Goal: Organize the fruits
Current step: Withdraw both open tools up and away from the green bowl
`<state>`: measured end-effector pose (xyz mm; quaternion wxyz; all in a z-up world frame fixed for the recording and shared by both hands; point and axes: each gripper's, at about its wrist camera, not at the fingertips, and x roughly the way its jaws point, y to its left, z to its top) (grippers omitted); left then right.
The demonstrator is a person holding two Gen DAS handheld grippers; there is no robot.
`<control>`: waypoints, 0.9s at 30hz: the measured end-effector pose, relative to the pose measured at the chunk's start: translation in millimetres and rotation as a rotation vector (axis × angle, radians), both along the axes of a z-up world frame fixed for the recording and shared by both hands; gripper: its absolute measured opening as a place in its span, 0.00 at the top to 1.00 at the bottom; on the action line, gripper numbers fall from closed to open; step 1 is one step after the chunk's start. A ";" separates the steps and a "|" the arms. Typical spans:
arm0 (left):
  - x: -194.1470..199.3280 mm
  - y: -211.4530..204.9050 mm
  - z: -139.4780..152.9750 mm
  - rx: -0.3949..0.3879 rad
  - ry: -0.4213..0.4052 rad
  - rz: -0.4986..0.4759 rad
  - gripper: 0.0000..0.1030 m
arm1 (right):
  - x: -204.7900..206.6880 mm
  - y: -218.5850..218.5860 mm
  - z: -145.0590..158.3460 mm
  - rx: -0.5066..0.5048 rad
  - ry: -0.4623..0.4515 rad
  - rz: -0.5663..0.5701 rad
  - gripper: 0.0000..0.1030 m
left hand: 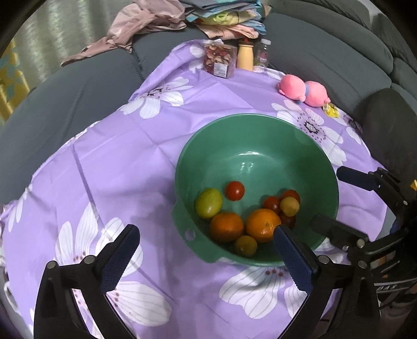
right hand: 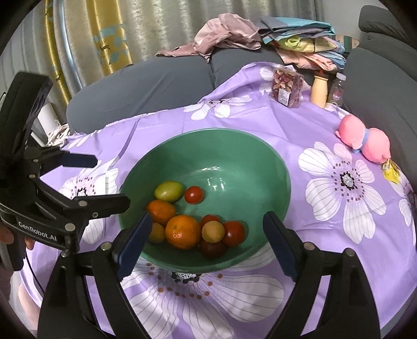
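Two jaws pairs gaping, empty, purple floral cloth, grey sofa, curtains

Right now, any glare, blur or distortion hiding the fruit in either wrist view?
Left wrist: heavy fisheye bend and dark corners, small glare on the green bowl, fruit sharp. Right wrist: same bend, glare streaks on the bowl's inner wall, left gripper soft at frame edge.

Both hand-held grippers wide open
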<state>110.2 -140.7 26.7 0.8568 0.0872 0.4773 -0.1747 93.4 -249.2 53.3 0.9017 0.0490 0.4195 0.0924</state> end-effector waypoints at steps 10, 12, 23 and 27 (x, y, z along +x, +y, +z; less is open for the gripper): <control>-19.7 21.2 12.4 -0.055 -0.032 0.058 0.01 | -10.8 3.0 10.8 -0.002 -0.020 -0.009 0.15; -23.7 23.8 17.4 -0.071 -0.048 0.063 0.01 | -13.0 4.4 13.9 -0.006 -0.025 -0.007 0.15; -45.8 40.1 25.6 -0.183 -0.079 0.100 0.01 | -23.7 14.4 24.4 -0.032 -0.041 0.011 0.15; -54.2 47.0 23.1 -0.208 -0.073 0.117 0.01 | -28.5 21.2 25.9 -0.047 -0.040 0.023 0.15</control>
